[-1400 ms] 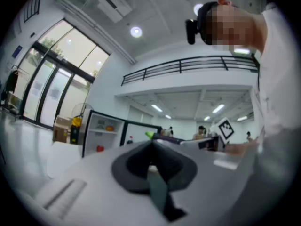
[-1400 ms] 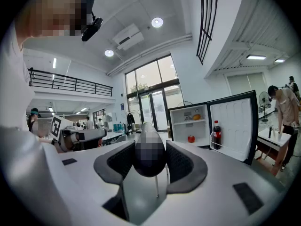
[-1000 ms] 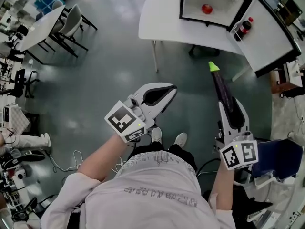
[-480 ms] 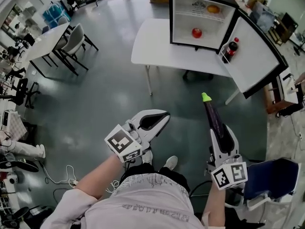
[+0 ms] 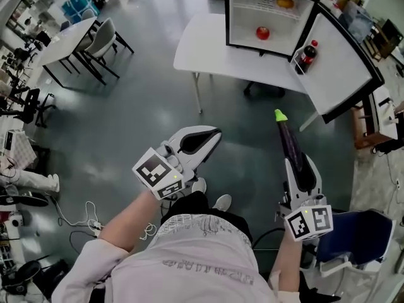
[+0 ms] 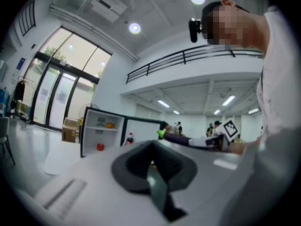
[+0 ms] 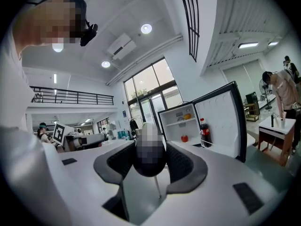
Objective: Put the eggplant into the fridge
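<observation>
A long dark purple eggplant (image 5: 290, 141) with a green stem end (image 5: 280, 115) sticks forward out of my right gripper (image 5: 297, 163), which is shut on its thick end (image 7: 149, 166). My left gripper (image 5: 211, 135) is held level at the left, its dark pads (image 6: 165, 169) meeting with nothing between them. Ahead, the fridge (image 5: 268, 19) stands open on a white table (image 5: 205, 49), some way from both grippers. A red fruit (image 5: 262, 33) and an orange one (image 5: 285, 2) lie inside. Its door (image 5: 344, 65) holds a cola bottle (image 5: 307, 54). The fridge (image 7: 181, 121) lies straight ahead in the right gripper view.
Grey floor lies between me and the table. Tables and chairs (image 5: 95, 33) stand at the upper left, a blue chair (image 5: 353, 232) at my right, a wooden cabinet (image 5: 369, 122) beyond it. Cables (image 5: 82, 223) lie on the floor at the left. A person (image 7: 282, 91) stands at a small table (image 7: 280, 131) at the right.
Both grippers have drifted across the floor with me, the eggplant still held in the right one. The open fridge, cut off at the top edge before, now shows whole in the head view.
</observation>
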